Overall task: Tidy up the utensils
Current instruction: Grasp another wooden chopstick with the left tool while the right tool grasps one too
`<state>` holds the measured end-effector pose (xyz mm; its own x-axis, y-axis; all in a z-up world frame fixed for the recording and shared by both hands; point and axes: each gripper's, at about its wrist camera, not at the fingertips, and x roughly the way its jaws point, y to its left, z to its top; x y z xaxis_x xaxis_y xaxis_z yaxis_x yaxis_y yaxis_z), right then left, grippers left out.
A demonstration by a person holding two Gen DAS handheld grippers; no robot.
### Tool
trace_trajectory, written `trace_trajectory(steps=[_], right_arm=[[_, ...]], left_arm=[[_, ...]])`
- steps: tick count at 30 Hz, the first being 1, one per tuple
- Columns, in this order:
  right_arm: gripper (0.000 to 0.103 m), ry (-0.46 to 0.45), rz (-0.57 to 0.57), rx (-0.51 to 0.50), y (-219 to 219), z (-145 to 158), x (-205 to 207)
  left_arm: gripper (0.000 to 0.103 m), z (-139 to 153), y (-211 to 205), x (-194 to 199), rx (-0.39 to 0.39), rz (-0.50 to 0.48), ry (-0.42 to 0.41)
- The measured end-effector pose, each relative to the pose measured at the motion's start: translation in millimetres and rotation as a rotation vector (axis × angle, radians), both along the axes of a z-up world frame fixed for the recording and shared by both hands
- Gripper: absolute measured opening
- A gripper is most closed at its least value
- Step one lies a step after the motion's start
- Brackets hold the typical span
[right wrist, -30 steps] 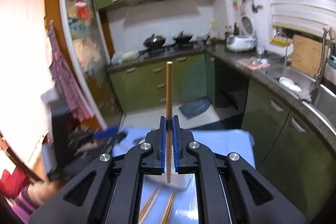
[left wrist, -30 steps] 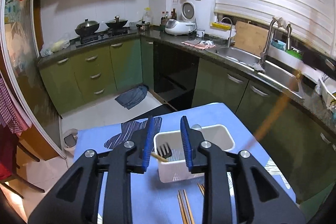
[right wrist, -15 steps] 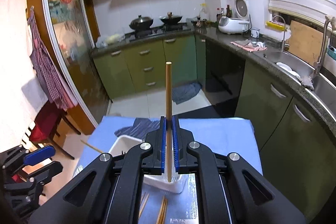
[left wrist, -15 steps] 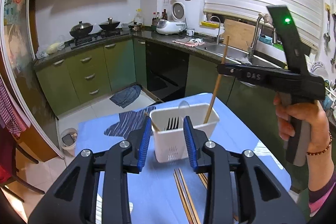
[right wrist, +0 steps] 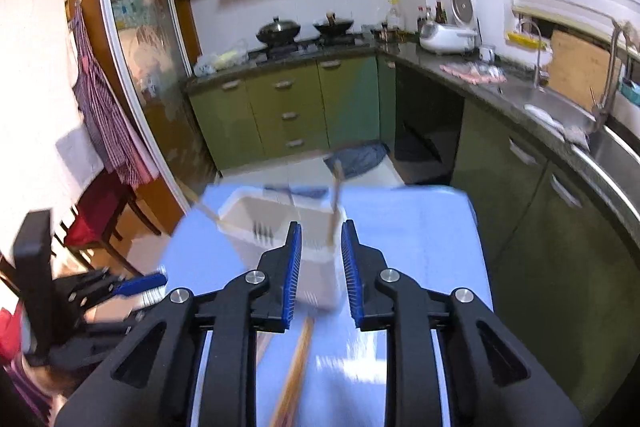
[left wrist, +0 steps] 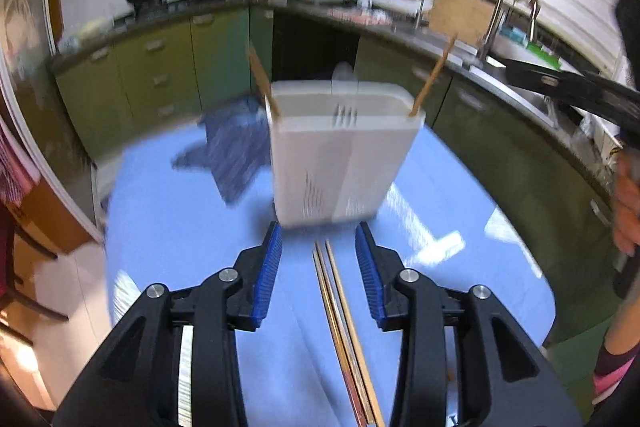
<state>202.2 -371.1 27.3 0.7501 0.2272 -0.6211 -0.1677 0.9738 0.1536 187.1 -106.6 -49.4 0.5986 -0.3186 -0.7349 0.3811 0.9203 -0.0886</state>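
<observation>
The left tongs (left wrist: 319, 259) are pointing down at the blue bench (left wrist: 168, 227), and their jaws are opening. Nothing is being squeezed between them. A bunch of loose chopsticks (left wrist: 340, 307) is lying flat on the bench right under the gap between the two blue pads. Just past the tips of the left tongs, a white utensil box (left wrist: 340, 155) is standing on the bench. It looks blurry.

One chopstick (left wrist: 260, 83) is leaning out of the box's left corner. Another chopstick (left wrist: 432, 79) is leaning out of its right corner. Fork tips (left wrist: 345, 115) are poking up near the middle of the box.

The right tongs (right wrist: 320, 267) are also opening, and nothing is being pinched between their pads. The same white box (right wrist: 280, 227) is sitting just in front of them. The chopstick in the box's near corner (right wrist: 335, 199) is standing free, a bit past the tips. More chopsticks (right wrist: 298, 363) are lying on the bench below the right tongs.

A hand (left wrist: 626, 203) is holding the right tongs at the far right edge of the left view.
</observation>
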Motion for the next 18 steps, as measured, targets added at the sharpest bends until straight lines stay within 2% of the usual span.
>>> trace_trajectory(steps=[5,7,10,12,14,16,18], right_arm=[[0.021,0.110,-0.017,-0.003,-16.5,-58.8,-21.2],[0.021,0.159,-0.022,0.010,-24.4,-82.3,-23.5],[0.021,0.197,-0.037,0.043,-35.3,-105.5,-25.3],[0.021,0.216,-0.043,0.064,-41.2,-117.7,-27.1],[0.021,0.227,-0.042,0.075,-45.0,-124.5,-27.3],[0.029,0.232,-0.043,0.082,-47.7,-127.9,-27.5],[0.030,0.233,-0.044,0.086,-48.6,-127.3,-25.9]], left_arm=[[0.036,-44.5,-12.9,10.7,0.064,0.015,0.118],[0.028,-59.2,-19.4,17.9,0.088,0.014,0.156],[0.025,-79.1,-26.0,29.4,0.103,0.022,0.221],[0.015,-89.3,-28.0,34.8,0.110,0.033,0.252],[0.014,-97.5,-27.6,38.5,0.112,0.046,0.279],[0.010,-102.9,-27.8,40.3,0.112,0.046,0.301],[0.010,-105.6,-29.2,40.6,0.119,0.045,0.306]])
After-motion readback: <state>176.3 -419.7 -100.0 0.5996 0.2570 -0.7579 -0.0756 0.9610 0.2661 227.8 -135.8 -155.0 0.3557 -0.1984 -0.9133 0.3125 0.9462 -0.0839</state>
